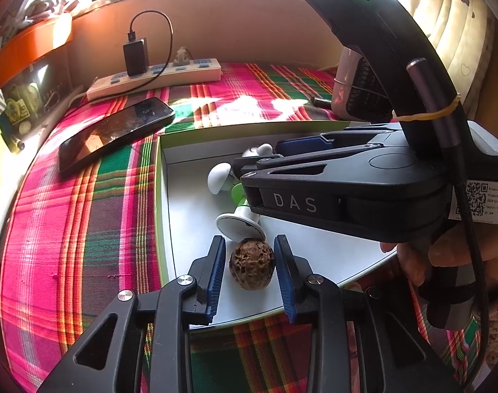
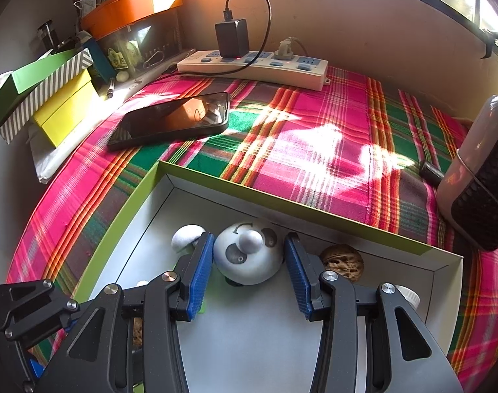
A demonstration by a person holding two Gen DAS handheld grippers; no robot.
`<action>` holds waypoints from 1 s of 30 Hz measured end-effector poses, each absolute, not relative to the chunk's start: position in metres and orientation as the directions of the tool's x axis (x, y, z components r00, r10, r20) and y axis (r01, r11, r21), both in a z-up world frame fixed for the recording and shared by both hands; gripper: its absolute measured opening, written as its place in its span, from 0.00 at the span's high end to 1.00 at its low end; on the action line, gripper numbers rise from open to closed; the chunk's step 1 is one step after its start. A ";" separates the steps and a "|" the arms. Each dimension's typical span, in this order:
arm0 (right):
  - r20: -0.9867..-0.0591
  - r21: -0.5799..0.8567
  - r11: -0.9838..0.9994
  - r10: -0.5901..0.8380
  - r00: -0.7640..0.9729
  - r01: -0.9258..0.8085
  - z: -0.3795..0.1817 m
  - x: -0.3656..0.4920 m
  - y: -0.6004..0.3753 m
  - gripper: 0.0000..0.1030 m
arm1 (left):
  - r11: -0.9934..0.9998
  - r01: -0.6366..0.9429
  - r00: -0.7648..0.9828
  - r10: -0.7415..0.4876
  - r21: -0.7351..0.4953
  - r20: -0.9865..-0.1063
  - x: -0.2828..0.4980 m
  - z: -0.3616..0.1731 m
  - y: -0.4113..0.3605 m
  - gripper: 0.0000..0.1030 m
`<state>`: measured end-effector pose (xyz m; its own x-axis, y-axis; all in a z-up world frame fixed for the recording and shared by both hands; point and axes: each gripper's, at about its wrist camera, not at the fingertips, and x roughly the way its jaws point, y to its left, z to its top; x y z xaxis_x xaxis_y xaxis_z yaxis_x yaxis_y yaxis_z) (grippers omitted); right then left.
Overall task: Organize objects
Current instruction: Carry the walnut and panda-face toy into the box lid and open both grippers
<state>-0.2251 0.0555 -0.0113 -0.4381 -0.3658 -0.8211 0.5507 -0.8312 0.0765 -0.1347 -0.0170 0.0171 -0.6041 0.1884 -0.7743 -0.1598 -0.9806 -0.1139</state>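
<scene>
A shallow white box with a green rim (image 1: 158, 196) (image 2: 281, 203) lies on the plaid cloth. In it a brown walnut (image 1: 252, 267) sits between the blue pads of my left gripper (image 1: 249, 249), which stands open, a thin gap showing at the left pad. My right gripper (image 2: 249, 252) (image 1: 255, 177) is shut on the round head of a white panda toy (image 2: 249, 255). The toy's green body and white base (image 1: 239, 226) rest low over the box floor. A second walnut (image 2: 342, 262) lies in the box's far right corner.
A black phone (image 1: 118, 131) (image 2: 170, 121) lies on the cloth beyond the box. A power strip (image 1: 157, 78) (image 2: 252, 65) with a charger runs along the back wall. A white device with black mesh (image 2: 478, 190) stands right. Stacked boxes (image 2: 52, 98) crowd the left.
</scene>
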 end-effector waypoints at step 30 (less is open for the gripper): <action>-0.758 0.117 -0.859 -0.401 -0.514 0.498 0.015 -0.193 0.088 0.46 | -0.983 -0.147 -0.637 0.181 -0.112 -0.750 -0.108 0.033 -0.020 0.66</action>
